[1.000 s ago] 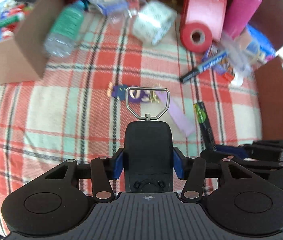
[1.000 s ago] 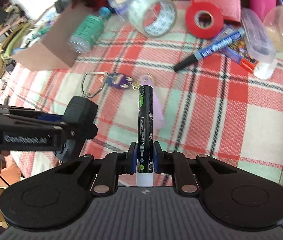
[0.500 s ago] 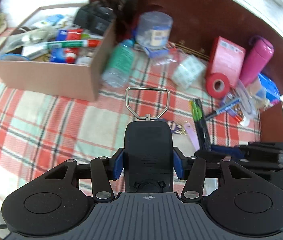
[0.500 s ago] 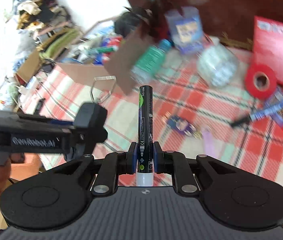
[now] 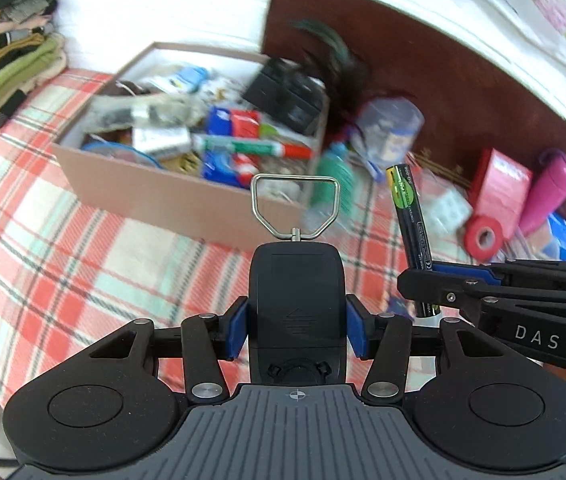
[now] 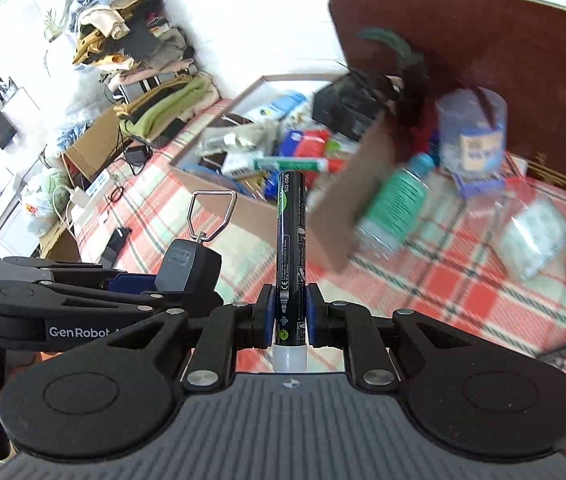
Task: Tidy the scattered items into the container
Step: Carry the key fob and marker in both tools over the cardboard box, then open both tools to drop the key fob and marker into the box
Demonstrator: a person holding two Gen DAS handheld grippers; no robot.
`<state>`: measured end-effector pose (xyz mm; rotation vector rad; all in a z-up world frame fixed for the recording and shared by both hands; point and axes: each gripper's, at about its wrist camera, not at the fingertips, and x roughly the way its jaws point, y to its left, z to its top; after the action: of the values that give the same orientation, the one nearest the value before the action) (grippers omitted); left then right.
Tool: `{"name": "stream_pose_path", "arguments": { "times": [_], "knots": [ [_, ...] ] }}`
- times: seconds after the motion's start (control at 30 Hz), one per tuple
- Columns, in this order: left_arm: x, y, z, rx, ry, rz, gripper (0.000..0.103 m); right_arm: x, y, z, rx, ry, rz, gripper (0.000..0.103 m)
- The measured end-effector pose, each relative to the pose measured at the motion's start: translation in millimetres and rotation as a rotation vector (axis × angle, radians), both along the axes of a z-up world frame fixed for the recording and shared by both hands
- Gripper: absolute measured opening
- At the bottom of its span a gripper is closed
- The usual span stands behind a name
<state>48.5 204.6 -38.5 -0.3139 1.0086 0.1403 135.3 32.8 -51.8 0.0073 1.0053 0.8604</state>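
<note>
Cardboard box (image 5: 171, 196), crammed with pens and packets, sits on the plaid bedcover (image 5: 43, 240). Left gripper (image 5: 297, 330) is clamped on a black device with a metal ring (image 5: 295, 308), held above the cloth short of the box. Right gripper (image 6: 289, 316) pinches a black marker (image 6: 291, 248) upright, beside the left one, pointing toward the box.

Both views are brightly and evenly lit by soft daylight, and the white wall (image 6: 267, 20) is nearly blown out. Heavy fisheye bending is seen at the edges. The cardboard box (image 5: 171, 184) and green bottle (image 6: 395, 204) are smeared by motion blur, while the near tongs are rendered sharp.
</note>
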Motion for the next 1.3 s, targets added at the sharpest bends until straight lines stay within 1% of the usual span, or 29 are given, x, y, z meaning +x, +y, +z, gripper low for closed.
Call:
{"name": "stream_pose_path", "arguments": {
  "times": [0.1,0.27,0.43,0.57,0.73,0.77,0.83,0.87,0.9,0.93,0.97,1.0,1.23,1.3],
  "knots": [
    [11.9,36.0,6.5,-0.002,-0.018,-0.014,0.051,7.6,30.8,5.9,-0.009,-0.016,-0.014,0.018],
    [45.7,101.9,13.6,0.003,-0.046,-0.067,0.051,30.2,92.8,11.3,-0.024,-0.026,-0.070,0.018],
    [85.8,156.9,9.1,0.005,-0.052,-0.104,0.051,59.7,145.1,3.5,-0.069,-0.025,-0.142,0.018],
    [112.6,184.4,2.6,-0.005,-0.035,-0.121,0.051,80.2,171.6,-1.0,-0.082,-0.006,-0.192,0.018],
    [136.7,202.3,-6.2,-0.034,-0.032,-0.122,0.052,100.2,198.6,1.5,-0.103,-0.030,-0.208,0.018],
    [140.0,204.6,-7.8,-0.041,-0.035,-0.116,0.066,104.1,202.4,1.8,-0.106,-0.035,-0.213,0.018],
    [145.4,209.6,-10.7,-0.050,-0.036,-0.100,0.074,112.1,204.8,-0.4,-0.109,-0.038,-0.235,0.020],
    [146.5,212.8,-11.6,-0.048,-0.032,-0.088,0.085,115.7,205.6,-1.6,-0.112,-0.039,-0.246,0.020],
    [147.5,215.9,-12.5,-0.046,-0.027,-0.077,0.094,117.0,203.4,-3.8,-0.125,-0.040,-0.259,0.029],
    [147.1,219.1,-13.4,-0.047,-0.033,-0.070,0.097,118.3,201.3,-6.0,-0.138,-0.041,-0.273,0.038],
    [145.6,222.1,-14.3,-0.051,-0.047,-0.067,0.100,119.1,199.1,-8.3,-0.151,-0.041,-0.284,0.058],
    [143.9,224.7,-14.9,-0.054,-0.056,-0.064,0.100,116.4,196.6,-11.6,-0.160,-0.038,-0.285,0.061],
    [135.9,230.1,-24.2,-0.064,-0.043,-0.032,0.100,97.7,180.6,-32.8,-0.208,-0.002,-0.293,0.061],
    [133.4,230.3,-27.0,-0.070,-0.036,-0.026,0.100,92.6,177.2,-37.2,-0.212,0.014,-0.298,0.063]
  ]
}}
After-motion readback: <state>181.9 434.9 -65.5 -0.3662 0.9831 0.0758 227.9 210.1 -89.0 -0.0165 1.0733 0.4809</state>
